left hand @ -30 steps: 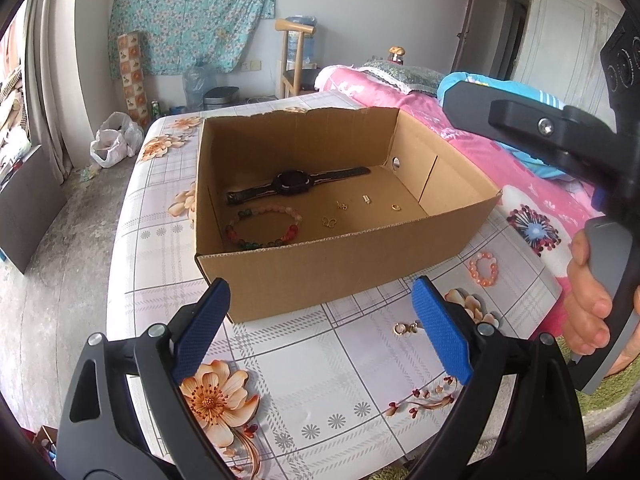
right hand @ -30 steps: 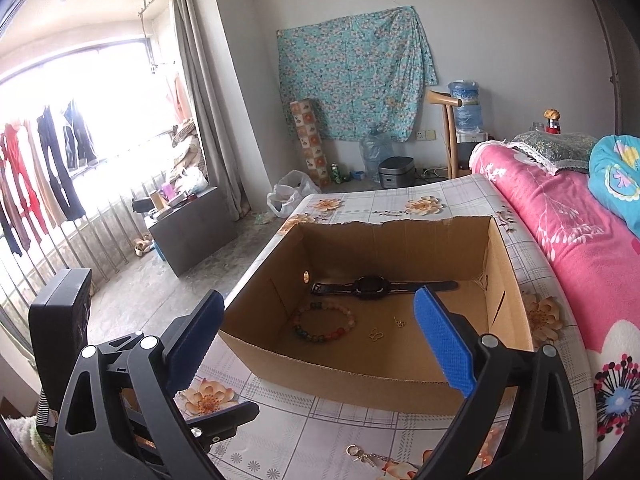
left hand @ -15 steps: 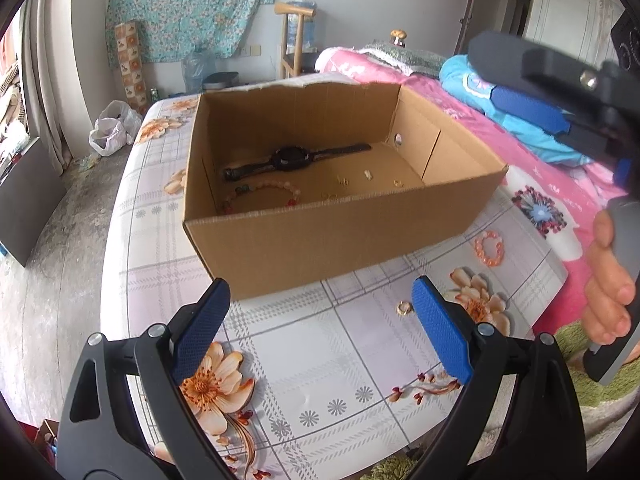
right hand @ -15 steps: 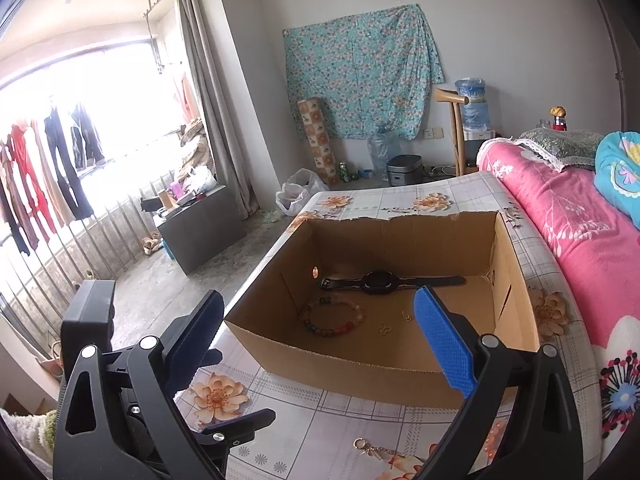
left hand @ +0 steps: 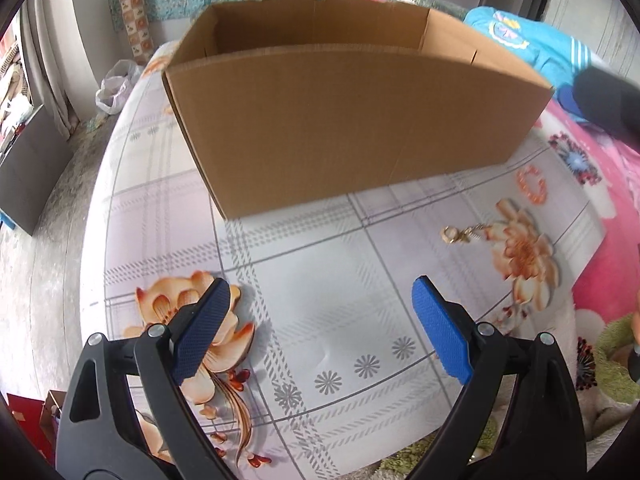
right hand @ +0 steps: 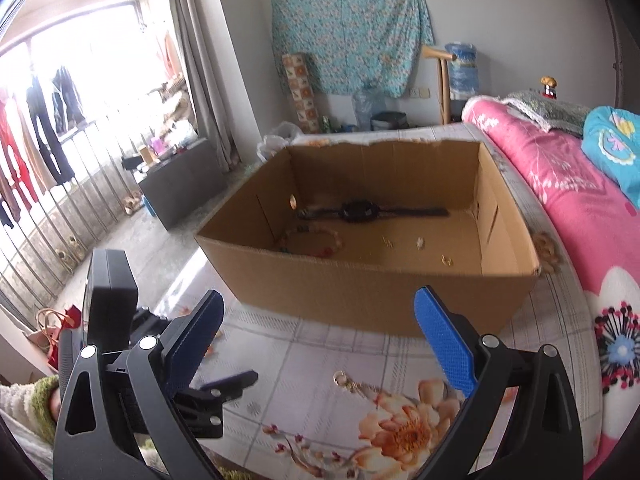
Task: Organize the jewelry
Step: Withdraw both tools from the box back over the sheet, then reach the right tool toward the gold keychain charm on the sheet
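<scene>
An open cardboard box (left hand: 352, 120) (right hand: 360, 288) stands on the flowered tablecloth. Inside it, in the right wrist view, lie a black watch (right hand: 360, 211), a bead bracelet (right hand: 316, 240) and small gold pieces (right hand: 446, 260). On the cloth in front of the box lie a gold clasp charm (left hand: 456, 235) (right hand: 348, 381) and an orange bead bracelet (left hand: 531, 187). My left gripper (left hand: 320, 328) hovers low over the cloth, open and holding nothing, left of the charm. My right gripper (right hand: 320, 338) is open and holds nothing, above the charm. The left gripper's body (right hand: 120, 344) shows at the lower left.
A pink bedspread (right hand: 568, 184) and a blue pillow (right hand: 612, 140) lie right of the table (left hand: 320, 264). The table's front edge is just under both grippers. A dark cabinet (right hand: 180, 180), window bars and hanging clothes are at the left. The right gripper's dark body (left hand: 604, 102) is at the right edge.
My left gripper has dropped low toward the cloth, so the box's inside is now hidden from it. My right gripper has tilted down a little, bringing the charm into fuller view.
</scene>
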